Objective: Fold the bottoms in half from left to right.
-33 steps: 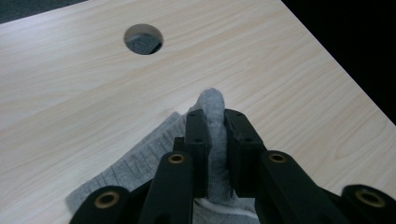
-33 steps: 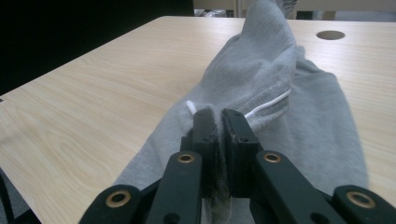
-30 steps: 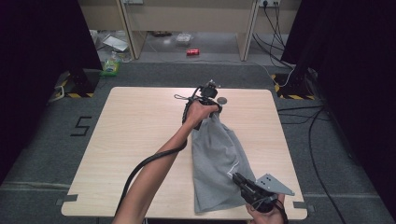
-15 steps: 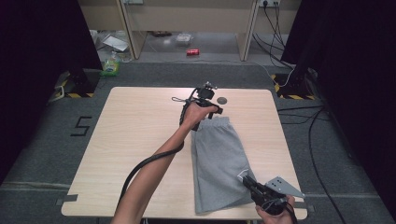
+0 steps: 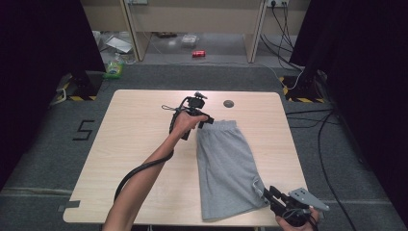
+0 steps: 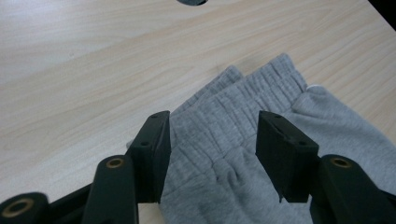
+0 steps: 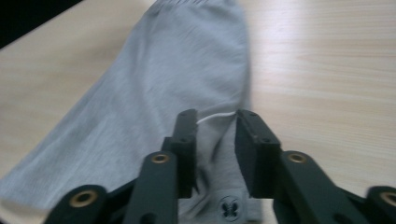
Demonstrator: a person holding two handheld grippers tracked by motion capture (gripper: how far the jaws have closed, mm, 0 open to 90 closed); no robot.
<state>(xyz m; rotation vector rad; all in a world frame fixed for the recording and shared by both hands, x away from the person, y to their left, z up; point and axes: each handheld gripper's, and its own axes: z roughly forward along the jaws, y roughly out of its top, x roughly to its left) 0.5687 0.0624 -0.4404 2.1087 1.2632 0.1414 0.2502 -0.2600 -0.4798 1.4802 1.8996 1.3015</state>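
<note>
From the high view I see the whole pair of grey cotton shorts (image 5: 227, 168) lying flat and lengthwise on the pale wooden table (image 5: 134, 144), waistband at the far end, leg hems toward my edge. My left gripper view shows what that one cannot: the ribbed elastic waistband (image 6: 243, 107), bunched into small folds, and a bit of white lining at one corner. My right gripper view shows a thin white cord (image 7: 215, 116) lying across the cloth near the hem and a small dark butterfly mark (image 7: 229, 205) on the fabric.

My left gripper (image 5: 204, 120) sits at the waistband's left corner; its jaws have just been opening and stand well apart, the cloth between them but not pinched. My left forearm reaches long across the table from the near edge. My right gripper (image 5: 267, 193) is at the near right hem, its jaws also just opening, a moderate gap with cloth loose between. My right hand sits at the table's near right corner.
</note>
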